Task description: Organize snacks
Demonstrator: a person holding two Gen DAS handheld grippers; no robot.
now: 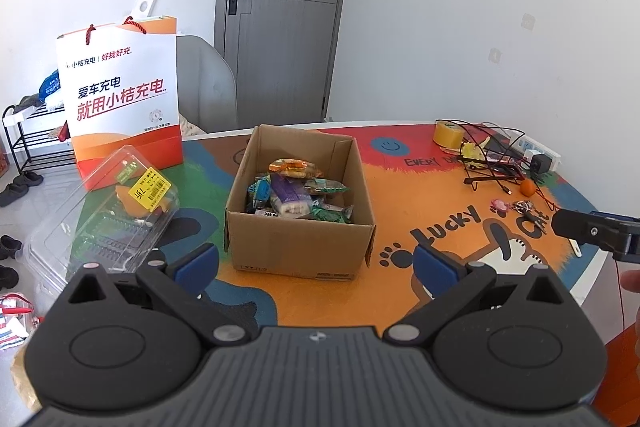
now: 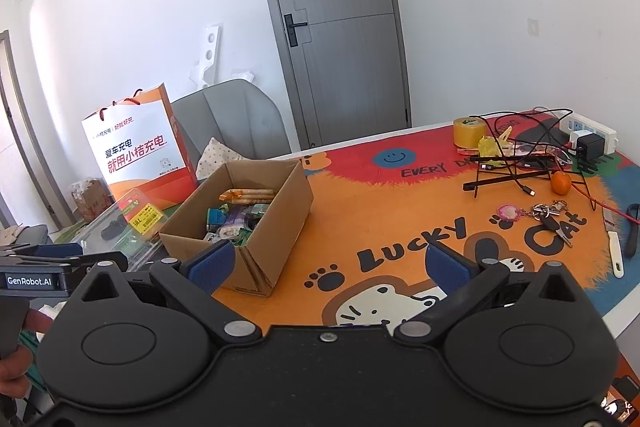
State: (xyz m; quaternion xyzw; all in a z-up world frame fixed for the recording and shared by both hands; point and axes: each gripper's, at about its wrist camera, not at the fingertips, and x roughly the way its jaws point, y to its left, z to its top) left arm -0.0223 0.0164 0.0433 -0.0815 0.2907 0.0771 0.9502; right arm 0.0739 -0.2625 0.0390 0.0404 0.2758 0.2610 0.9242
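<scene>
A brown cardboard box (image 1: 298,247) (image 2: 280,203) stands open on the colourful table mat, holding several wrapped snacks (image 1: 298,195) (image 2: 236,219). My left gripper (image 1: 316,263) is open and empty, hovering just in front of the box. My right gripper (image 2: 328,265) is also open and empty, to the right of the box above the cat drawing. The right gripper's body shows at the right edge of the left wrist view, and the left gripper's body at the left edge of the right wrist view.
A clear plastic clamshell (image 1: 108,211) with a yellow label lies left of the box, before an orange-white paper bag (image 1: 124,99). Far right lie tape roll (image 2: 469,132), cables and power strip (image 2: 588,131), an orange (image 2: 561,183), keys (image 2: 548,217). A grey chair (image 2: 236,123) stands behind the table.
</scene>
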